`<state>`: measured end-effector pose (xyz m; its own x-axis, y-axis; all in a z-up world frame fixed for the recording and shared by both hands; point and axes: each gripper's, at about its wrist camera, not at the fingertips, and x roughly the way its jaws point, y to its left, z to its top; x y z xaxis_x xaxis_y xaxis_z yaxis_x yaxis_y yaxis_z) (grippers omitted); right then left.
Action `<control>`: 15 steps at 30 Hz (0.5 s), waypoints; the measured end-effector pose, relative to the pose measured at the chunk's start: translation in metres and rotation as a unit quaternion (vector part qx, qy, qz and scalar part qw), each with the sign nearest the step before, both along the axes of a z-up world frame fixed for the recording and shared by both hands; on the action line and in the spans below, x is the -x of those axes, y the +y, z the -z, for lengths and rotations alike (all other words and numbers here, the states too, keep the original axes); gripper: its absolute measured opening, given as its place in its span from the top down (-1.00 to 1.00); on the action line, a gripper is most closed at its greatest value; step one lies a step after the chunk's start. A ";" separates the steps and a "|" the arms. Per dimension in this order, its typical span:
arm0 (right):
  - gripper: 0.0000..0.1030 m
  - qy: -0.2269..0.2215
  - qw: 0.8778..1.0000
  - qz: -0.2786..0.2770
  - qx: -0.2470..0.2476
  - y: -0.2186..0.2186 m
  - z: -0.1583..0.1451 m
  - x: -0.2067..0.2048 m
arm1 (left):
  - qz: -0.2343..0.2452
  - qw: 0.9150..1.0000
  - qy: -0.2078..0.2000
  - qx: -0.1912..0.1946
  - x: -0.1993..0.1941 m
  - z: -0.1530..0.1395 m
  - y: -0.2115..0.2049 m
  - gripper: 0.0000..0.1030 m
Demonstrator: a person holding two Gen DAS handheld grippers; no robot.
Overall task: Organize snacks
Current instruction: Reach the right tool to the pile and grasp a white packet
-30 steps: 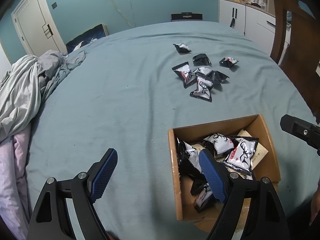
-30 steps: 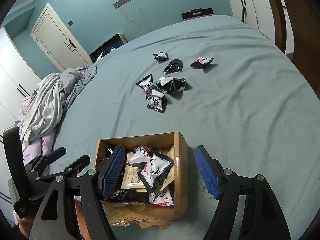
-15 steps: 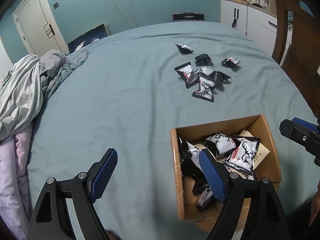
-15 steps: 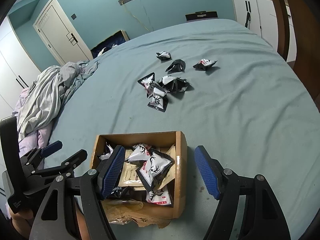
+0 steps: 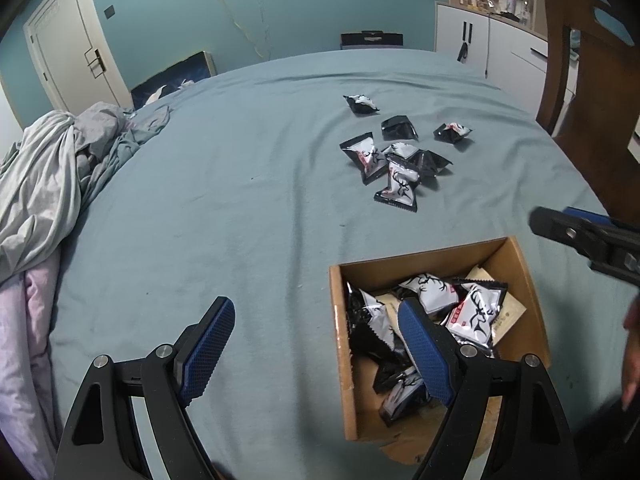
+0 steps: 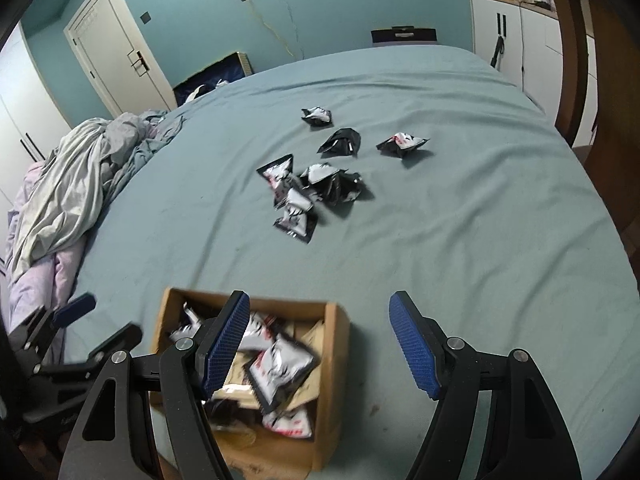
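Observation:
A brown cardboard box (image 5: 524, 268) sits on the blue-green bed near its front edge, holding several black-and-white snack packets (image 5: 476, 312). It also shows in the right wrist view (image 6: 336, 320). Several more packets (image 5: 396, 164) lie loose on the sheet farther back, also in the right wrist view (image 6: 316, 184). My left gripper (image 5: 316, 340) is open and empty, over the box's left edge. My right gripper (image 6: 320, 336) is open and empty, over the box's right edge; its tip shows in the left wrist view (image 5: 560, 232).
A heap of grey and pink bedding (image 5: 44, 184) lies at the bed's left side. A wooden chair (image 5: 592, 80) stands at the right. White cabinets (image 5: 492, 44) and a door (image 5: 68, 60) line the far wall.
Both grippers have moved forward a little toward the loose packets, still open. The right gripper has shifted more, and the box sits lower in its view. Nothing was picked up.

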<state>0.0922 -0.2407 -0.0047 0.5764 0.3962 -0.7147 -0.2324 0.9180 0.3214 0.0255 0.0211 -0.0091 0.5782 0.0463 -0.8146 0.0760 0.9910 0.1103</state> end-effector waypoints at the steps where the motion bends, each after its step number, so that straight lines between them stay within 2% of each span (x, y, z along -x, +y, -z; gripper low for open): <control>1: -0.39 0.004 1.000 0.001 -0.003 0.000 0.002 -0.005 | 0.000 1.000 -0.001 0.002 -0.001 0.000 -0.001 -0.65; 9: -0.39 0.021 1.000 0.003 -0.003 0.006 0.013 -0.048 | -0.004 1.000 -0.008 0.004 -0.008 -0.001 -0.004 -0.70; 15: -0.39 0.040 0.999 -0.015 -0.011 0.017 0.022 -0.082 | -0.010 1.000 0.015 0.020 -0.021 0.009 -0.001 -0.70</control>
<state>0.1745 -0.2238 -0.0267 0.5057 0.4290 -0.7485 -0.2329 0.9033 0.3603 0.0460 0.0205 -0.0180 0.5535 0.0259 -0.8324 0.0581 0.9959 0.0696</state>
